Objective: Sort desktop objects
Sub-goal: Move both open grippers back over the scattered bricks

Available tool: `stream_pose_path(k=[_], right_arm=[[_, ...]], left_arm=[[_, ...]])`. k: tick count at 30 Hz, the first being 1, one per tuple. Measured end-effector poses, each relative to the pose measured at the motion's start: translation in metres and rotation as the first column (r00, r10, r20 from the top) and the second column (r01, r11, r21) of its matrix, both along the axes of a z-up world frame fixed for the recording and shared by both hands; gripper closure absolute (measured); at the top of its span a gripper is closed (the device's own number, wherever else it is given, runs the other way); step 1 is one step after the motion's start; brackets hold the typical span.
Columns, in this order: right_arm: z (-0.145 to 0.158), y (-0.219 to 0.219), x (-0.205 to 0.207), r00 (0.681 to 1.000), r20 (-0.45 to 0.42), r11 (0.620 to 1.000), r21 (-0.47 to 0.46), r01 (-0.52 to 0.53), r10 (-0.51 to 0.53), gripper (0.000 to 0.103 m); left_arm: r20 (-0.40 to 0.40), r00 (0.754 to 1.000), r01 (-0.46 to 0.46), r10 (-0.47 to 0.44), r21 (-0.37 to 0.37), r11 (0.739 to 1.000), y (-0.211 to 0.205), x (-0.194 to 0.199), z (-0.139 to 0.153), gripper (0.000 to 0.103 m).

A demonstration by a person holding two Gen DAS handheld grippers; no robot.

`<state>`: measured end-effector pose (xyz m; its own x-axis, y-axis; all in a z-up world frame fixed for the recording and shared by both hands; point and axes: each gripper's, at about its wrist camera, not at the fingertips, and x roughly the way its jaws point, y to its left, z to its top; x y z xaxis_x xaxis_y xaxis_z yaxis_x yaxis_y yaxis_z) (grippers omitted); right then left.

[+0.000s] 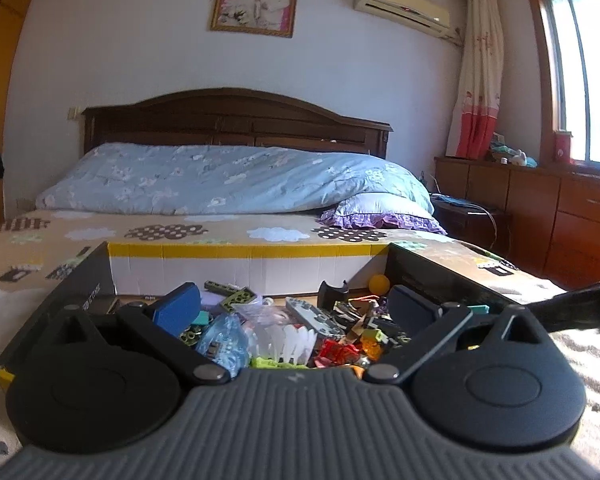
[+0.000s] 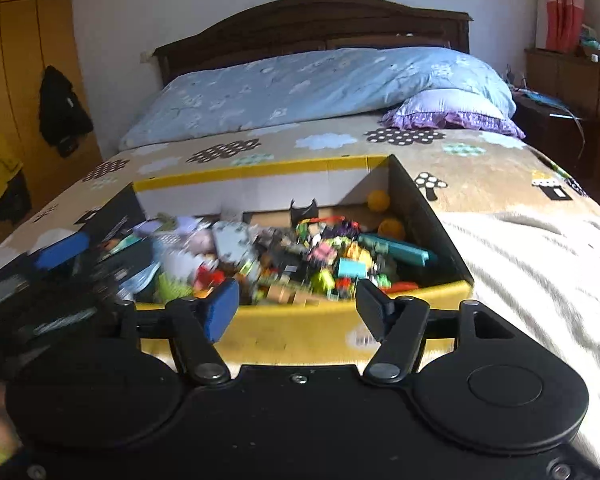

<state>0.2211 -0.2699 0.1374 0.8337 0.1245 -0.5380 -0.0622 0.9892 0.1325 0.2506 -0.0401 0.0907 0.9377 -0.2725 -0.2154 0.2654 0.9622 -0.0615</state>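
Observation:
A cardboard box (image 1: 236, 250) with a yellow rim and black sides lies on the bed, filled with several small toys and building bricks. Among them are a white shuttlecock (image 1: 296, 342), a blue plastic bag (image 1: 224, 340) and an orange ball (image 1: 379, 283). My left gripper (image 1: 296, 312) hangs open just above this pile with nothing between its pads. In the right wrist view the box (image 2: 260, 170) holds two orange balls (image 2: 379, 200) and a teal case (image 2: 396, 250). My right gripper (image 2: 298, 312) stands open and empty in front of the near yellow wall. The left gripper's blue pad (image 2: 62, 254) shows at the box's left side.
The box rests on a beige patterned sheet (image 2: 480, 168), with a white blanket (image 2: 520, 264) to its right. A blue quilt (image 1: 220, 176) and a purple pillow (image 1: 380, 216) lie behind it by the dark headboard (image 1: 236, 116). Wooden cabinets (image 1: 560, 212) stand at the right.

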Motion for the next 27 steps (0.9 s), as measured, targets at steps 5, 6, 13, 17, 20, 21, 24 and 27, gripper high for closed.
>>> stream_pose_path(k=[5, 6, 13, 17, 20, 21, 24, 27], right_arm=[[0.027, -0.009, -0.056, 1.0, 0.009, 1.0, 0.02, -0.011, 0.011, 0.026], [0.033, -0.011, -0.067, 1.0, 0.011, 1.0, 0.02, -0.014, 0.013, 0.024], [0.04, -0.023, -0.149, 0.998, 0.034, 0.999, 0.022, -0.045, 0.044, 0.017], [0.017, -0.026, -0.187, 0.998, 0.047, 0.997, 0.06, -0.046, 0.043, 0.015], [-0.005, -0.028, -0.21, 0.999, 0.045, 0.992, 0.122, -0.032, 0.027, 0.015], [-0.012, -0.028, -0.216, 0.999, 0.04, 0.99, 0.141, -0.021, 0.016, 0.015], [-0.037, -0.026, -0.238, 1.0, 0.02, 0.984, 0.176, -0.01, 0.007, 0.015], [-0.061, -0.02, -0.253, 0.999, 0.033, 0.982, 0.188, 0.015, -0.021, 0.015]], left_arm=[[0.044, 0.998, 0.037, -0.038, 0.023, 0.999, -0.015, -0.02, 0.011, 0.0], [0.049, 0.998, 0.038, -0.04, 0.039, 0.999, -0.018, -0.024, 0.014, 0.0], [-0.005, 0.995, 0.102, -0.102, 0.092, 0.991, -0.028, -0.068, 0.021, 0.0], [-0.076, 0.996, 0.054, -0.047, 0.097, 0.994, -0.019, -0.098, 0.005, 0.0], [-0.087, 0.996, -0.008, 0.016, 0.097, 0.995, -0.005, -0.13, -0.009, 0.0], [-0.089, 0.996, -0.02, 0.028, 0.095, 0.995, 0.0, -0.139, -0.014, 0.0], [-0.101, 0.992, -0.071, 0.08, 0.084, 0.994, 0.02, -0.167, -0.031, 0.0], [-0.136, 0.983, -0.117, 0.124, 0.057, 0.992, 0.042, -0.186, -0.048, 0.0]])
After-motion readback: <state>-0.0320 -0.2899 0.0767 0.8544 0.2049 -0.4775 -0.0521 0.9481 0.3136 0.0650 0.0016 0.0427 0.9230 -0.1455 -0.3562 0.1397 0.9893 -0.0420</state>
